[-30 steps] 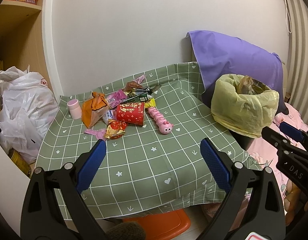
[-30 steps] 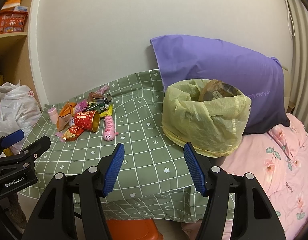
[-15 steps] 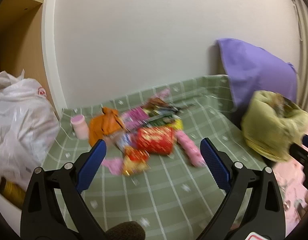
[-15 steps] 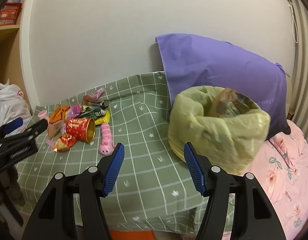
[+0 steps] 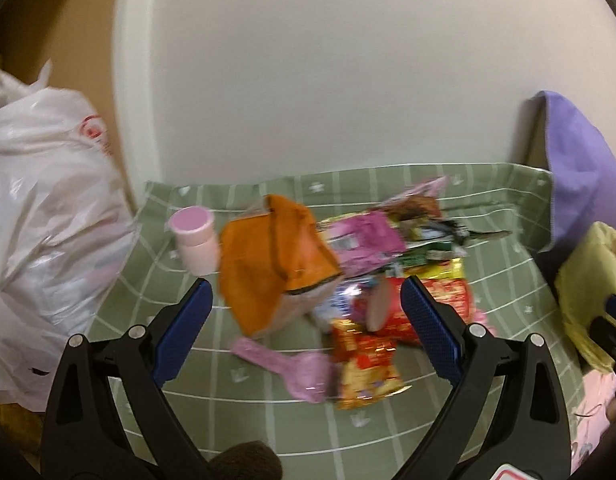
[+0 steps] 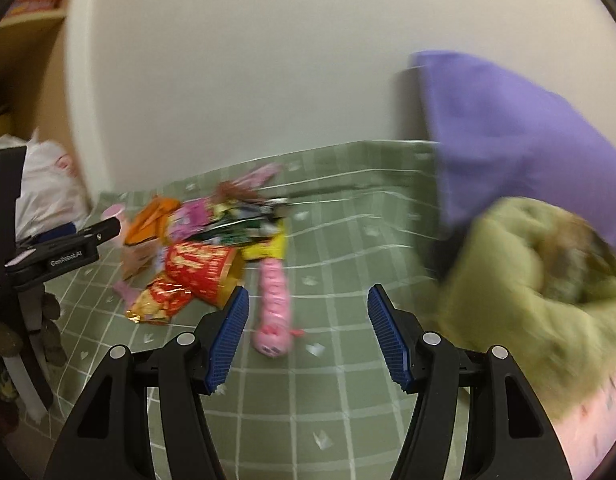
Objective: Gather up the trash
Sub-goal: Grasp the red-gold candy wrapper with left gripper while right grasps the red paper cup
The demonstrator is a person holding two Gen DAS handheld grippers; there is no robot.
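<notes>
A heap of trash lies on the green checked tablecloth [image 5: 267,420]: an orange wrapper [image 5: 273,268], a red cup on its side [image 5: 432,308], a red-gold foil packet [image 5: 362,364], pink wrappers [image 5: 364,236] and a pink caterpillar toy [image 6: 272,312]. My left gripper [image 5: 303,330] is open just in front of the heap, the orange wrapper and red cup showing between its fingers. My right gripper [image 6: 308,332] is open, with the caterpillar toy just left of centre. The yellow-lined trash bin [image 6: 544,280] stands at the right. Both views are blurred.
A small pink jar [image 5: 195,244] stands left of the heap. A white plastic bag [image 5: 39,216] bulges at the table's left edge. A purple pillow [image 6: 520,140] leans on the wall behind the bin. Pink bedding [image 5: 596,396] lies at the right.
Both grippers have moved forward toward the heap, which now looks much larger. The left view has swung left, pushing the bin to its right edge. Both grippers stay open.
</notes>
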